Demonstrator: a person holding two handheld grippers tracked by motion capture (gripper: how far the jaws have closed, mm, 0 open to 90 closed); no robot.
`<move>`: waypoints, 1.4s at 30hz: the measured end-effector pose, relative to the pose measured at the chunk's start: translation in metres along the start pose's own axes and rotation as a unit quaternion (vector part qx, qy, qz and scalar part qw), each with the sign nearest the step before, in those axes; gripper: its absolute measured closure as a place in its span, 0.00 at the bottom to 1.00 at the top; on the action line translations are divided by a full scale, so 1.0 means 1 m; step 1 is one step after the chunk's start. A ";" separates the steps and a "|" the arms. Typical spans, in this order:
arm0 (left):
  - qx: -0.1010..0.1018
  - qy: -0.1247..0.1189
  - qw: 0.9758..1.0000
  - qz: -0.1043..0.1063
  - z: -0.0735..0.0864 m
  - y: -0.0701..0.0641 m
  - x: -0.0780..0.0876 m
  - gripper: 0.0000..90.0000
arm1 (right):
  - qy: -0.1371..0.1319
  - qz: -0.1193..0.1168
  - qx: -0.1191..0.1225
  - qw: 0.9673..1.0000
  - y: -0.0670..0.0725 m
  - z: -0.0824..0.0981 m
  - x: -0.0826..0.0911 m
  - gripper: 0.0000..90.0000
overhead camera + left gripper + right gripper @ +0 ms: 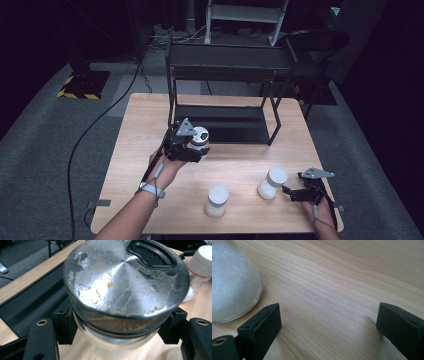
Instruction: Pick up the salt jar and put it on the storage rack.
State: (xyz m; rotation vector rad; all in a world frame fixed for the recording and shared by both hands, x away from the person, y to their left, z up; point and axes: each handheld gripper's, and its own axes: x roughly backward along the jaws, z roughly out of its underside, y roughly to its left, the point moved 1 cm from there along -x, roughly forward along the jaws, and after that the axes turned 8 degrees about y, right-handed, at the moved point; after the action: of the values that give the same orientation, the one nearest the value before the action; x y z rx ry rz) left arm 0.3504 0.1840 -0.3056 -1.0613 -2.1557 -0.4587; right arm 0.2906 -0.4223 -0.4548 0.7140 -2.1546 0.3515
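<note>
A glass shaker with a scuffed steel lid (pixel 120 282) sits between the jaws of my left gripper (pixel 118 327), which is shut on its body just under the lid. In the high view this shaker (pixel 201 136) is held by the left gripper (pixel 192 145) above the table, just in front of the black rack's lower shelf (pixel 230 122). My right gripper (pixel 290 192) rests low at the table's right front, open, beside a white jar (pixel 272 182). In the right gripper view that jar (pixel 232 282) stands left of the open right gripper (pixel 329 315), outside its jaws.
A second white jar (pixel 217 200) stands near the front edge, between my two hands. The two-tier black rack (pixel 225 60) takes up the back of the wooden table (pixel 145 125). A white-lidded jar (pixel 202 260) shows beyond the shaker. A cable (pixel 95 125) trails over the floor at left.
</note>
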 end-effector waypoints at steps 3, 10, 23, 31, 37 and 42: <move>-0.003 0.001 1.000 -0.001 -0.010 0.004 -0.003 0.33 | 0.000 0.000 0.000 1.000 0.000 0.000 0.000 0.07; -0.003 -0.003 1.000 -0.004 -0.028 0.017 -0.016 0.33 | -0.001 0.001 -0.002 1.000 0.001 0.001 0.000 0.07; 0.023 -0.014 1.000 0.004 -0.050 0.050 -0.041 0.33 | -0.001 0.001 -0.002 1.000 0.001 0.001 0.000 0.07; 0.037 -0.017 0.999 0.000 -0.054 0.064 -0.057 0.33 | -0.002 0.001 -0.002 1.000 0.001 0.001 0.000 0.07; 0.050 -0.017 0.999 -0.012 -0.053 0.070 -0.073 0.33 | -0.002 0.002 -0.003 1.000 0.001 0.001 0.000 0.07; 0.057 -0.015 0.998 -0.025 -0.050 0.074 -0.086 0.33 | -0.002 0.002 -0.003 1.000 0.001 0.001 0.001 0.07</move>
State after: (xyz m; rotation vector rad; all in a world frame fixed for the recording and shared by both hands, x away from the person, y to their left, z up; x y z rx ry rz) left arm 0.4675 0.1524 -0.3303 -0.9590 -2.2111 -0.3408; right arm 0.2887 -0.4222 -0.4552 0.7063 -2.1598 0.3460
